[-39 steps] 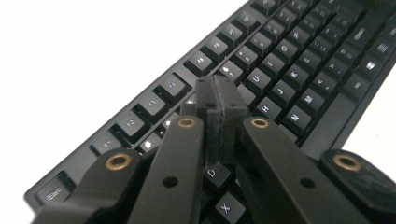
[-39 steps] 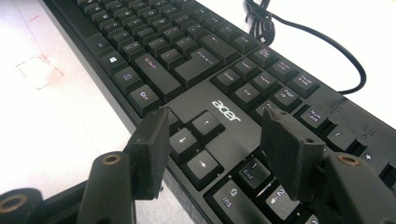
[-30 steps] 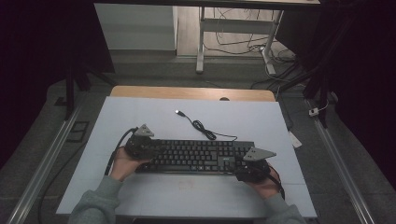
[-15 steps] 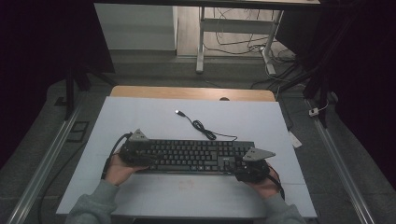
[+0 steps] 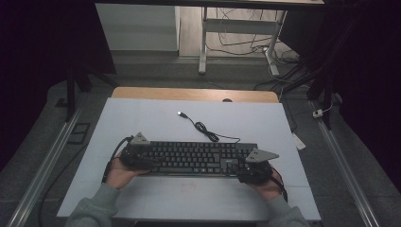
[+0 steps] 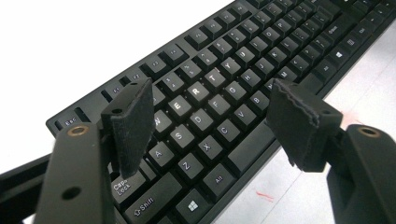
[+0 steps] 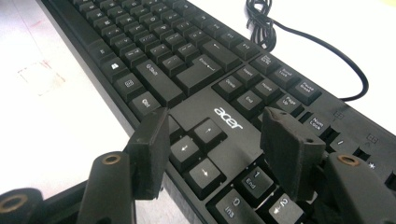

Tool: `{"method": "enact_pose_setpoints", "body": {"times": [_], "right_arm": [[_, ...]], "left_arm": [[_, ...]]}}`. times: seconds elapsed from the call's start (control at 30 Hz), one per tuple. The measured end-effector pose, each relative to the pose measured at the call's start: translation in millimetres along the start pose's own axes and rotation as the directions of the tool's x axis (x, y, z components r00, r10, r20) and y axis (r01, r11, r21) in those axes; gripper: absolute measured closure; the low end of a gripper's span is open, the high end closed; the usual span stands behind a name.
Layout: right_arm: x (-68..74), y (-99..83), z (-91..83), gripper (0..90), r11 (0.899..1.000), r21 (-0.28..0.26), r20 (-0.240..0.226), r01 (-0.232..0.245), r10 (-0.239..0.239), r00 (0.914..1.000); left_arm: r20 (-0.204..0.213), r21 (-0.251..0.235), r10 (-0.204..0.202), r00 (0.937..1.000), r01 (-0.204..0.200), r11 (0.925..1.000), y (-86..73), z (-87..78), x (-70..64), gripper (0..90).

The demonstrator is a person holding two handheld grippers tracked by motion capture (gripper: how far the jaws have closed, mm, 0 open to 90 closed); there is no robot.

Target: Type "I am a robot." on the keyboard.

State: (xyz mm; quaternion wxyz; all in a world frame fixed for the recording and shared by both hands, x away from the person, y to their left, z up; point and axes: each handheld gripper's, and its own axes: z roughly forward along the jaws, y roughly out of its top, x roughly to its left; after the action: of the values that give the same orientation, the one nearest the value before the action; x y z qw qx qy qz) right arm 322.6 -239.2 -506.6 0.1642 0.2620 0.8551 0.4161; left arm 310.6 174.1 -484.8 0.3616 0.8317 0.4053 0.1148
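Observation:
A black Acer keyboard (image 5: 198, 158) lies flat across the near part of the white table (image 5: 142, 118). Its cable (image 5: 204, 128) coils behind it and ends in a loose USB plug (image 5: 180, 113). My left gripper (image 5: 149, 161) is at the keyboard's left end. In the left gripper view the gripper (image 6: 210, 116) is open, its jaws hanging wide apart over the letter keys (image 6: 205, 88). My right gripper (image 5: 239, 171) is at the right end. It (image 7: 215, 135) is also open, hovering above the arrow keys (image 7: 196, 149) and the number pad. The coiled cable (image 7: 289, 28) lies beyond.
Bare white tabletop spreads behind and in front of the keyboard, with a faint red mark (image 5: 189, 187) near the front edge. A wooden strip (image 5: 189, 93) borders the back. Metal rails (image 5: 42, 170) run along both sides, and desk legs with cables (image 5: 246, 38) stand farther off.
My left gripper has slid slightly toward the person along the keyboard's left end. The right gripper and the keyboard have stayed put.

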Motion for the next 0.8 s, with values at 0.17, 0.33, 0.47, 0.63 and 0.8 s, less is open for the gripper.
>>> {"method": "enact_pose_setpoints", "body": {"times": [0.17, 0.33, 0.47, 0.63, 0.8], "right_arm": [[1.5, 4.8, 1.4, 43.1, 1.0, -0.014, -0.011, -0.007, 0.007, 0.9999], [2.6, 12.9, 3.6, 43.3, 0.999, -0.042, -0.023, -0.027, 0.026, 0.9994], [3.0, 19.1, 7.5, 43.4, 0.998, -0.051, -0.025, -0.031, 0.03, 0.9992], [5.6, 27.6, 12.3, 44.3, 0.998, -0.06, -0.031, -0.021, 0.02, 0.9993], [8.3, 35.3, 18.5, 47.6, 0.998, -0.054, -0.036, -0.013, 0.011, 0.9993]], "left_arm": [[0.001, -0.002, -0.004, 1.0, 0.004, 1.0, -0.4, 0.5, 0.7, 32.0], [0.009, 0.0, -0.002, 1.0, 0.002, 1.0, -0.4, 1.7, 0.4, 31.9], [0.006, -0.001, -0.003, 1.0, 0.003, 1.0, -0.4, 1.4, 1.2, 31.9], [0.003, -0.003, -0.006, 1.0, 0.006, 1.0, -0.6, 1.3, 1.7, 31.9], [0.003, -0.003, -0.003, 1.0, 0.003, 1.0, -0.5, 1.8, 0.9, 31.8]]}}
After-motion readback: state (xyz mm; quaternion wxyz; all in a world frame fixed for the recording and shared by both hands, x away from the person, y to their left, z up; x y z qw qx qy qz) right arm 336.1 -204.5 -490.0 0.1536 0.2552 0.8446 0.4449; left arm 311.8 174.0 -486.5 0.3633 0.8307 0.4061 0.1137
